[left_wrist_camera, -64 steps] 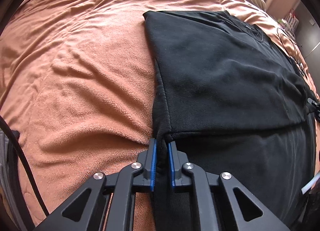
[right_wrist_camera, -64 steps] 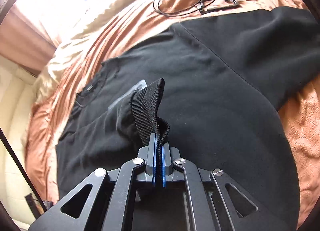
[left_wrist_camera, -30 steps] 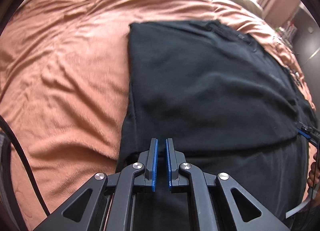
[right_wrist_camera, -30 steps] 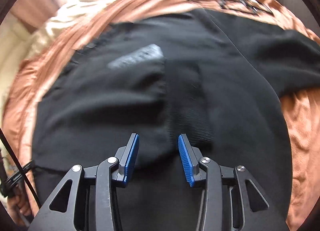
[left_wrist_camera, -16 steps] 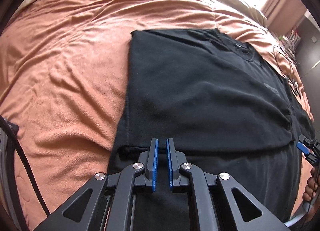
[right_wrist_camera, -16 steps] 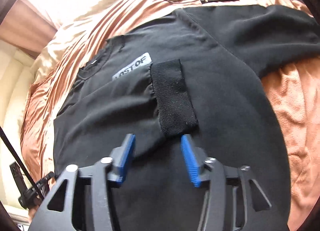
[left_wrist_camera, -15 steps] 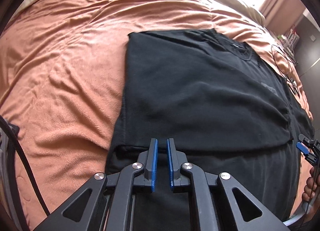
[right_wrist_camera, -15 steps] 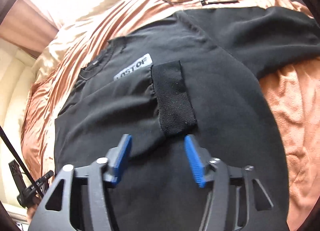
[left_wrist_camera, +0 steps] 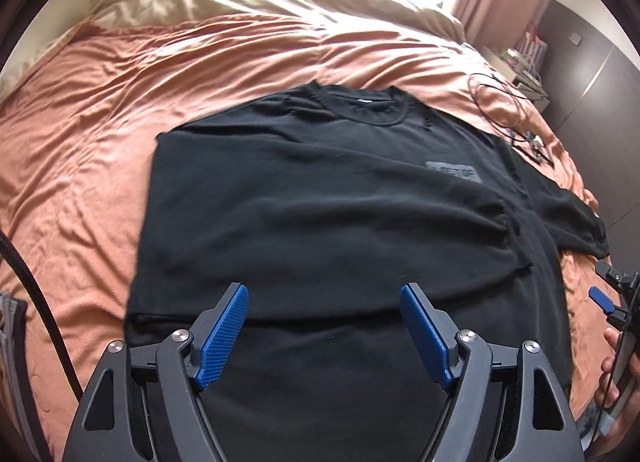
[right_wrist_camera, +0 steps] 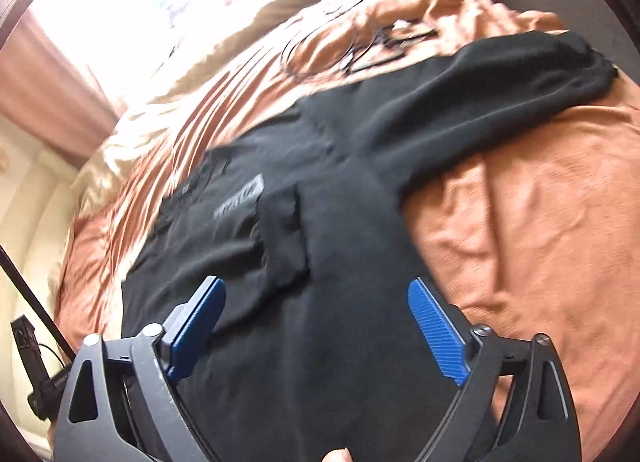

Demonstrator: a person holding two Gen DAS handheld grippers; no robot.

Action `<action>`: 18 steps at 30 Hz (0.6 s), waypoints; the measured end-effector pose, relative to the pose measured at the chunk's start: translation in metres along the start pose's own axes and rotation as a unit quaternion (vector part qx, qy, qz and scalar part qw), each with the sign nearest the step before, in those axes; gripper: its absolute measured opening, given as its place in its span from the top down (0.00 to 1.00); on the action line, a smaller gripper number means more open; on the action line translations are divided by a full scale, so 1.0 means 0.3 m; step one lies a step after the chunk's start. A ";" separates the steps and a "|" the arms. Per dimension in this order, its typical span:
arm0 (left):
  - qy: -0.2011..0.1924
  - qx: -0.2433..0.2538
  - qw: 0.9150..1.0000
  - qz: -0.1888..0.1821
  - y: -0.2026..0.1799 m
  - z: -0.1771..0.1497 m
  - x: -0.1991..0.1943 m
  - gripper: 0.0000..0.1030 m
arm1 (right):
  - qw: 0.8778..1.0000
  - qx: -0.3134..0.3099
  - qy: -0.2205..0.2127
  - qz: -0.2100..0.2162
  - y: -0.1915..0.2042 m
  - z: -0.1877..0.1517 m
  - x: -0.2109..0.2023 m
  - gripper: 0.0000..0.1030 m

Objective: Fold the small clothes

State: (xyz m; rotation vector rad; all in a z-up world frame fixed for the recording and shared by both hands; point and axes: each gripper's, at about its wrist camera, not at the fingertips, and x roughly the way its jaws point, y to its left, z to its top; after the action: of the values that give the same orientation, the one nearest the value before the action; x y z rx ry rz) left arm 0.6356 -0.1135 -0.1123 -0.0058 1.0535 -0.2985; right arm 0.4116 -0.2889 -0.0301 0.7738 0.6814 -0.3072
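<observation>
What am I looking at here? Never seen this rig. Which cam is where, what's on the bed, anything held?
No robot arm: a person carries a pair of hand-held tongs in each hand, each with a fisheye camera looking forward along its two blue-padded fingers.

The left wrist view shows the left tongs; the right tongs and part of a hand peek in at its right edge. The right wrist view shows the right tongs.

On the orange bedspread lies a black sweatshirt, one sleeve folded across the chest, its cuff beside a grey logo patch. The other sleeve is spread out. A tangle of cables lies beyond.

Nothing is held: both tongs' jaws are opening above the cloth.
</observation>
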 end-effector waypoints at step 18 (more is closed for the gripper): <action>-0.010 0.062 0.995 -0.083 -0.539 0.072 0.177 0.23 | 0.982 0.163 -0.093 0.032 -0.433 0.068 -0.054 0.05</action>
State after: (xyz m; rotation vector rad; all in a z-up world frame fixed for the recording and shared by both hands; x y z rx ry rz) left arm 0.6396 -0.2848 -0.1233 0.0153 1.0148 -0.5137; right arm 0.3450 -0.3928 -0.0786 1.0629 0.4335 -0.4339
